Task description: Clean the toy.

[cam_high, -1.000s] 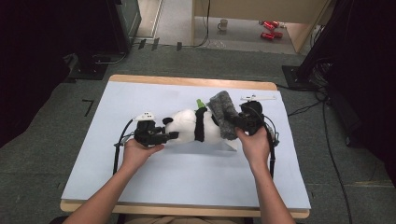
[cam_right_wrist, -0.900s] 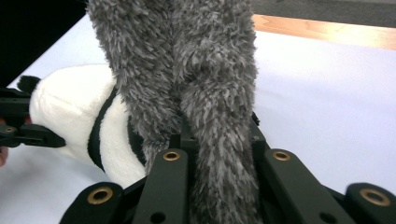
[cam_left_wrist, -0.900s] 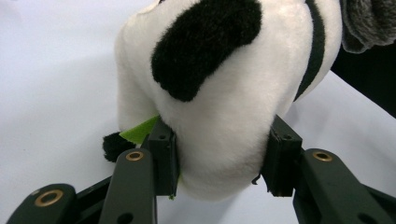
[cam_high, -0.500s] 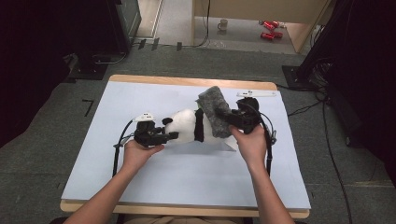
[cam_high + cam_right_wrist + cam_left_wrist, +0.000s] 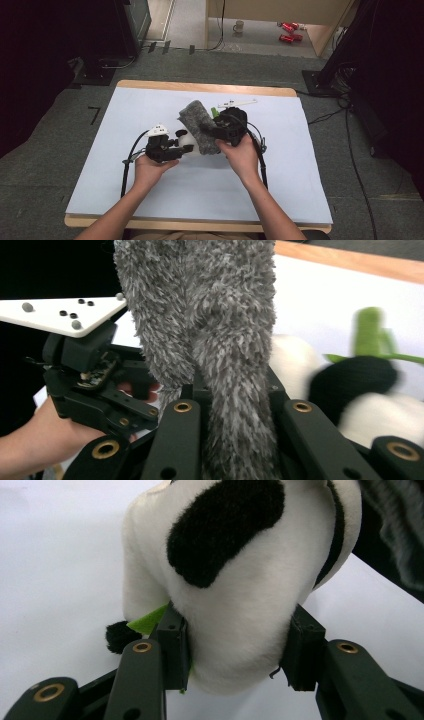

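A white-and-black panda plush (image 5: 240, 580) lies on the pale sheet (image 5: 150, 105) at mid-table. My left gripper (image 5: 237, 647) is shut on its white body, one pad pressed into each side. In the high view the left gripper (image 5: 176, 146) holds the plush (image 5: 186, 142) from the left. My right gripper (image 5: 232, 390) is shut on a fuzzy grey cloth (image 5: 210, 315), which stands up between its jaws. From above, the right gripper (image 5: 209, 133) holds that cloth (image 5: 197, 125) over the plush, hiding most of it. A green leaf part (image 5: 214, 111) pokes out behind.
A thin white piece (image 5: 235, 103) lies on the sheet near the far edge. Cables trail from both grippers across the sheet. Black equipment stands left and right of the table, and a mug (image 5: 239, 26) and red cans (image 5: 286, 31) sit on the floor beyond.
My right gripper has carried the grey cloth leftward, so it now covers more of the panda. The left hand and the plush have stayed put.
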{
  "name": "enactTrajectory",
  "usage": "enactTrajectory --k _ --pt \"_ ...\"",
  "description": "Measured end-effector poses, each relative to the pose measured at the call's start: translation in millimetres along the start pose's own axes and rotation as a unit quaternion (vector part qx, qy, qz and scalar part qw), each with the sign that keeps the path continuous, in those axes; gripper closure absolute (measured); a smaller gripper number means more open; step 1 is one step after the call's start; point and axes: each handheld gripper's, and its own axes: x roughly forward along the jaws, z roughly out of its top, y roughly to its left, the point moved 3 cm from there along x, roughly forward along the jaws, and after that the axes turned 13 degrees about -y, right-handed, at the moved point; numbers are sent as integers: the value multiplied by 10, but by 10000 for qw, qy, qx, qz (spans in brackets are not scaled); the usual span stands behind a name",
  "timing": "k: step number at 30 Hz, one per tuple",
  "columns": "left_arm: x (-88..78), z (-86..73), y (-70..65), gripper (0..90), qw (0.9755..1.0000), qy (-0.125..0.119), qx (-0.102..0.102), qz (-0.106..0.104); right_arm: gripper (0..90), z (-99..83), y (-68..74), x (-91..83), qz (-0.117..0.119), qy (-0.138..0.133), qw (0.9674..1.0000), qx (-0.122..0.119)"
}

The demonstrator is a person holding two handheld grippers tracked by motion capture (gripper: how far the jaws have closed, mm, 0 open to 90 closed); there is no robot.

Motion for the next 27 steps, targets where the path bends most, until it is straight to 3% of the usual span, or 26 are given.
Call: enactTrajectory --k 3,7,12,16,19,27 --pt "-1 -3 -60 547 9998 -24 180 98 767 -76 48 112 -49 157 9999 -52" --pt "4 -29 -34 549 9999 13 119 86 770 -130 -10 162 -129 184 9997 -66" --pt "2 -31 15 550 10000 56 51 61 765 -120 -108 110 -316 190 9992 -166" --pt "-40 -20 145 554 9999 91 -50 -35 772 -140 -255 44 -627 244 9976 -145" --pt "-27 3 149 555 9999 110 1 -92 775 -147 -361 -6 -530 229 9983 79" --pt "-7 48 256 555 9991 257 -117 -304 774 -107 -453 -168 -640 60 9979 107"
